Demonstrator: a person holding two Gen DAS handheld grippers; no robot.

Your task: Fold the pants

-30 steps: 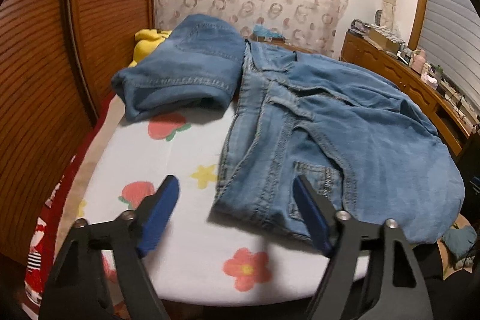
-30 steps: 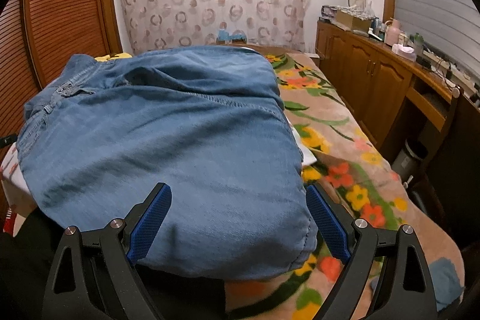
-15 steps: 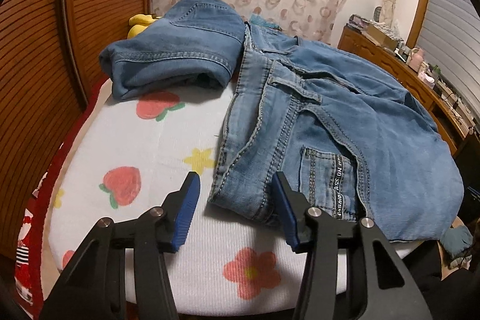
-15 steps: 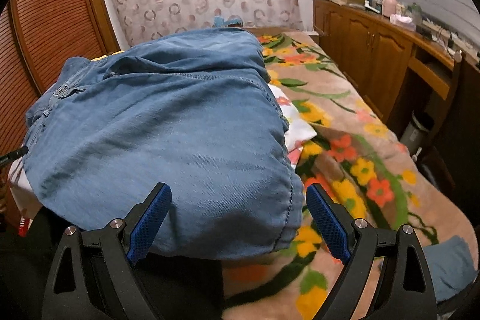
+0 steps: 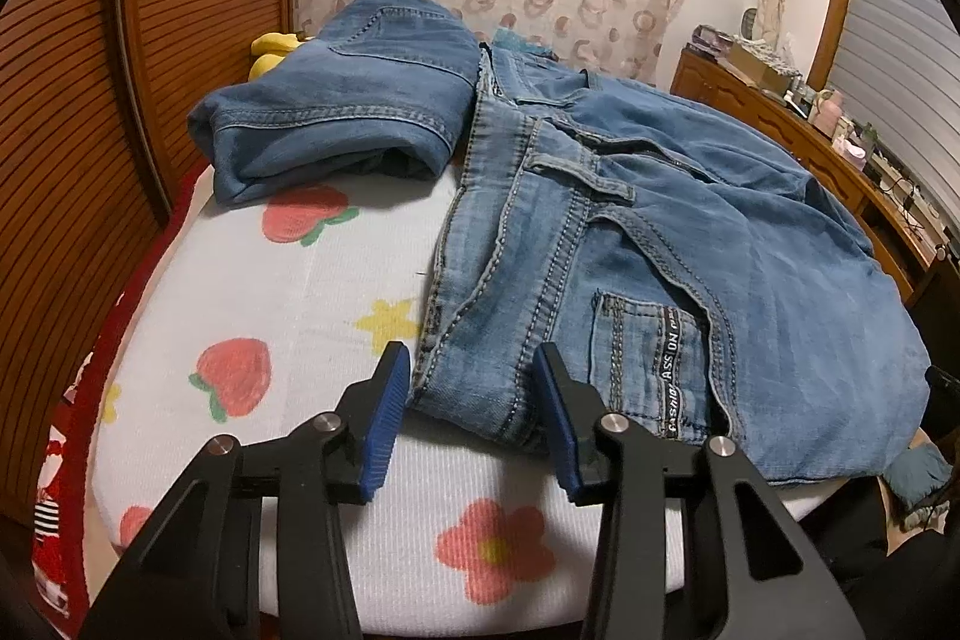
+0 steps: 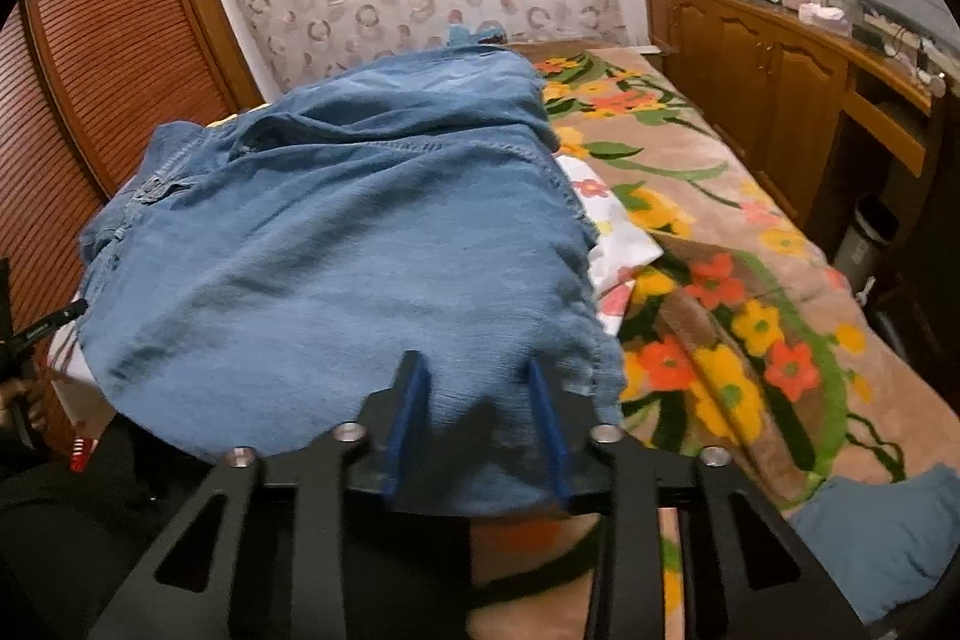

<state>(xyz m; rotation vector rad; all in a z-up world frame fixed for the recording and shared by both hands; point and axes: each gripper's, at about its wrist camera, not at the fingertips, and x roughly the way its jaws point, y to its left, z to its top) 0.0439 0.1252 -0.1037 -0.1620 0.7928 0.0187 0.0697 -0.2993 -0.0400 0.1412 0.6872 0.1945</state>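
At the near edge of the bed [image 5: 336, 292], both grippers' fingers have narrowed around the pants [image 5: 690, 244], left gripper [image 5: 471, 415] at the waistband, right gripper [image 6: 477, 421] at the hem, not yet clamped; lifting looks next.

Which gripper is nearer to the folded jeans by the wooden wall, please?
Left. The left gripper straddles the unfolded jeans' waistband corner, the folded jeans just beyond; the right gripper is at the leg end.

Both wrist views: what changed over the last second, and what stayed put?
Both tongs narrowed and advanced onto the jeans. The left tongs now straddle the near waistband corner; the right tongs straddle the near hem edge. Neither has pinched shut yet, and nothing is lifted. The jeans, the folded jeans beyond them and the strawberry-print sheet lie as before.
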